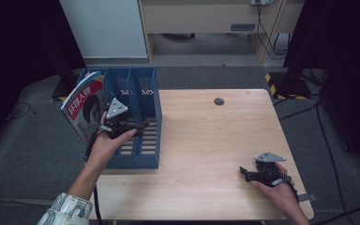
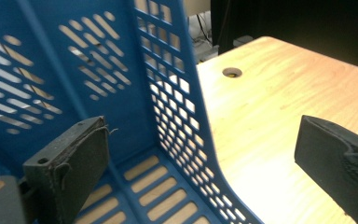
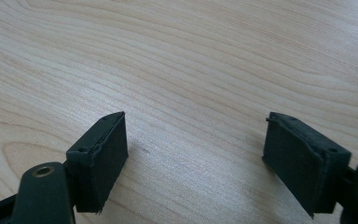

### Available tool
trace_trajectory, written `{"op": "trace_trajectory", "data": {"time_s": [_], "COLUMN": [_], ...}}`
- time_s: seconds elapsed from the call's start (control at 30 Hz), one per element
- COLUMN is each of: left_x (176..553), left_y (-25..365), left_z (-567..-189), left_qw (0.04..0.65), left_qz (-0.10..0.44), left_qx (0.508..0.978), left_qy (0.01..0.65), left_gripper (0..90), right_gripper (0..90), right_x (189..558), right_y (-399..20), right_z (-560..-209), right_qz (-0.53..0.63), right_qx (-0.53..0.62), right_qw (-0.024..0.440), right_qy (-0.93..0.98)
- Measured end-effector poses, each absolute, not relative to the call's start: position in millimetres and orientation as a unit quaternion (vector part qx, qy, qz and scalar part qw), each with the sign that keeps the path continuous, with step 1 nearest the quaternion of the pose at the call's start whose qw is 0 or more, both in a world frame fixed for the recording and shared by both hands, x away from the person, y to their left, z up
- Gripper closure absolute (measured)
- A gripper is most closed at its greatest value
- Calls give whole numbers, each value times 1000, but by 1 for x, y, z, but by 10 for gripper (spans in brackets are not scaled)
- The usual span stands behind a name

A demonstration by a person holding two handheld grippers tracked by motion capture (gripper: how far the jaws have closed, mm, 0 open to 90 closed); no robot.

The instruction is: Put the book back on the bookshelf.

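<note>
The left tongs [image 1: 130,127] straddle the blue file rack [image 2: 177,116] wall, wide open, empty. The right tongs [image 3: 196,158] hover open, empty. Close squarely on the wall to avoid tipping the magazine [image 1: 85,107].

Wooden table [image 1: 206,140] (blue file rack [image 1: 143,154] aboard)

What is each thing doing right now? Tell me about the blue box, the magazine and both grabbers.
Blue file rack: standing on the table's left edge.
Magazine: upright, tilted, in the rack's leftmost slot.
Left gripper: open, holding nothing, over the rack.
Right gripper: open, holding nothing, low over the table.
</note>
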State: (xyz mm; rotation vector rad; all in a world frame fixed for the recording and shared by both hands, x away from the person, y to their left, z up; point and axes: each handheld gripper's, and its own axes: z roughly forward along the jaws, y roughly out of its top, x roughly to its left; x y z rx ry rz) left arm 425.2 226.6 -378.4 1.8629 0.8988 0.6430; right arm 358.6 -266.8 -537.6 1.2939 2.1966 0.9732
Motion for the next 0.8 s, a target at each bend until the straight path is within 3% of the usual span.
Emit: {"op": "trace_trajectory", "data": {"time_s": [0.23, 0.8], "left_x": [421, 415], "left_y": [206, 148], "left_z": [-384, -390], "left_qw": [468, 465], "left_qz": [245, 218], "left_qx": [773, 799], "left_qy": [350, 314], "left_gripper": [25, 28], "right_gripper": [96, 54], "right_x": [360, 360], "right_y": [-265, -263], "right_z": [-538, -539], "right_qz": [341, 335], "right_qx": [466, 468], "right_qw": [197, 195], "right_qy": [792, 794]}}
